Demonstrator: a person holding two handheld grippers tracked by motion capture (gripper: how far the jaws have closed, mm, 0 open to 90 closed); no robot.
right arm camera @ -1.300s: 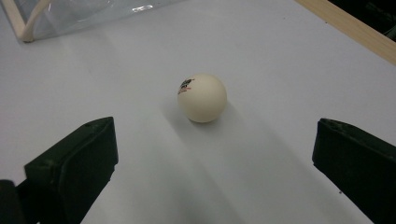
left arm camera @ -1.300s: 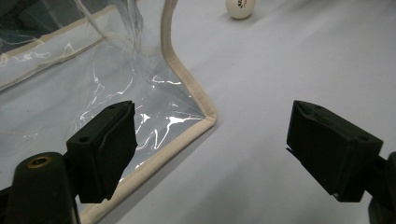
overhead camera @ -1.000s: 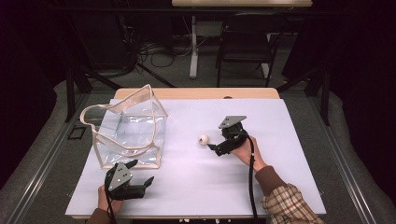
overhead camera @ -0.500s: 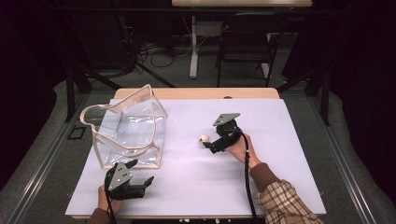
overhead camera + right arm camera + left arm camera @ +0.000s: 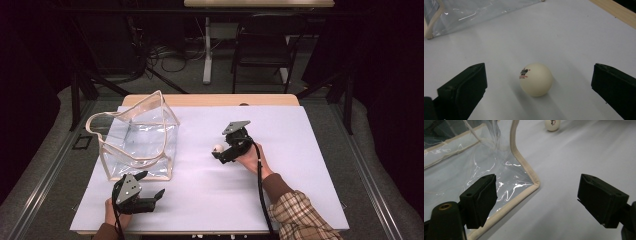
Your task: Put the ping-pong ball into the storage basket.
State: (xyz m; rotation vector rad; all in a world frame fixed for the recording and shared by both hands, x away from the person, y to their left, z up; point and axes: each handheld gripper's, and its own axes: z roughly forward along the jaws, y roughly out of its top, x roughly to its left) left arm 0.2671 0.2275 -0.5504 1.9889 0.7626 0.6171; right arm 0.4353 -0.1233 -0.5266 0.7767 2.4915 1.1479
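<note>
Right gripper view had the ball (image 5: pixel 535 79) sitting on the white table (image 5: pixel 574 37) squarely between wide-spread jaws, neither one touching it, with the clear bag (image 5: pixel 474 10) off beyond. From the high view, the right gripper (image 5: pixel 218 155) was at mid-table just beside the ball (image 5: pixel 217 148), while the left gripper (image 5: pixel 152 191) rested near the front edge with its jaws wide too, by the bag's (image 5: pixel 135 140) near corner.

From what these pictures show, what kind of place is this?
Probably a lab or studio set up for recording handling work. A white table stands among dark curtains, with cables on the floor behind it. On the table are a clear bag and a ping-pong ball, with a hand-held right tool at the ball.
</note>
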